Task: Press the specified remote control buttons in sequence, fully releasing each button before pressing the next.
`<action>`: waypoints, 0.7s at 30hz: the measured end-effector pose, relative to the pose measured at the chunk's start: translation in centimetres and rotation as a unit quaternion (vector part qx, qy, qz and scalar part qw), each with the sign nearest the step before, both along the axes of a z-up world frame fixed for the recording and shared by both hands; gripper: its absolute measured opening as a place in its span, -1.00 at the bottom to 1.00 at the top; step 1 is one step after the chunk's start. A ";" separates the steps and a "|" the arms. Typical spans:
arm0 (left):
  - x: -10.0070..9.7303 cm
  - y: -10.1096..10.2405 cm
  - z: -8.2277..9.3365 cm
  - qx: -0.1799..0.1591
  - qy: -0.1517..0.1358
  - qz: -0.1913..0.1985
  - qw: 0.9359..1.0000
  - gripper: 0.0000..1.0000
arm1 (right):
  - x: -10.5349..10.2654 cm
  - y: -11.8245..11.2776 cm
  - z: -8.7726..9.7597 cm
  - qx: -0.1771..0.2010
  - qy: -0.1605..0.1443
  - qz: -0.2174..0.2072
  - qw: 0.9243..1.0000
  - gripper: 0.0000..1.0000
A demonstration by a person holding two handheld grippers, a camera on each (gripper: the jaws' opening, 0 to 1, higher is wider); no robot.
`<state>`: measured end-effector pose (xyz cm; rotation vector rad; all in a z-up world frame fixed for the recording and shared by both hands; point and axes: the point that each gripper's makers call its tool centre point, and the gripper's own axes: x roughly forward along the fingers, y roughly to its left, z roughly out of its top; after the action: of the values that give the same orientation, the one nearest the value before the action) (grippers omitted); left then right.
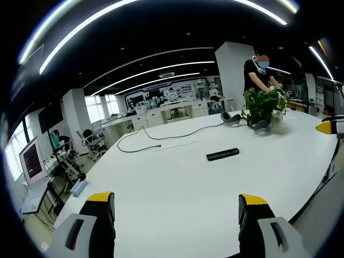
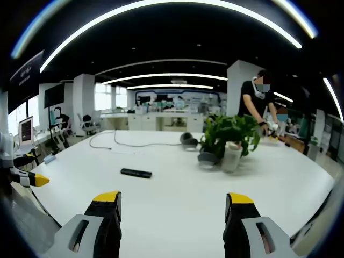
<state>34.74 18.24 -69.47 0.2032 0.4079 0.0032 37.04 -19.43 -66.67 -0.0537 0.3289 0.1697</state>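
Remote control (image 1: 222, 155): lay flat on the white desk (image 1: 177, 188), near the desk's middle, well apart from both grippers; seen also in the right gripper view (image 2: 136, 173).
Landmark: potted plant (image 1: 263, 107) on the far part of the desk; remote lay on the near side of the plant, toward the cable (image 1: 145, 141) side.
Left gripper (image 1: 176, 212): released, jaws wide apart, nothing between them; hovered over the near desk edge.
Right gripper (image 2: 172, 214): released, jaws wide apart, empty; held at the near desk edge.
Bearing from left gripper: remote ahead and slightly right of the jaw line.
Bearing from right gripper: remote ahead and to the left of the jaw line.
Nearer gripper: cannot tell; both looked well short of the remote.
Long axis: ran crosswise to both grippers' forward line, roughly parallel to the near desk edge.
Pointing end: cannot tell; buttons too small to read.
Task state: judged as not yet begun; no button touched.
Next move: judged as a forward reach, then a descent onto the button face.
Background: person (image 2: 257, 99) stood beyond the plant.
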 end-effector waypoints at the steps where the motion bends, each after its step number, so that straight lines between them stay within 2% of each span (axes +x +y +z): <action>1: 0.0 0.0 0.0 0.000 0.002 0.000 1.000 0.94 | 0.0 0.0 0.0 0.000 0.000 0.000 1.000 0.54; 10: -0.1 0.0 0.1 -0.002 0.001 0.002 1.000 0.96 | 0.0 0.0 0.0 0.001 0.000 -0.001 1.000 0.53; 13: 0.1 -0.2 0.7 -0.014 -0.017 -0.003 1.000 1.00 | 0.0 0.0 0.0 0.001 0.000 0.000 1.000 0.53; 21: 0.0 -0.3 0.1 -0.005 -0.001 -0.004 1.000 1.00 | -0.1 0.2 -0.1 0.000 0.002 0.004 1.000 0.51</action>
<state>34.77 17.95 -69.34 0.1950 0.4051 -0.0071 36.98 -19.24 -66.73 -0.0549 0.3332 0.1773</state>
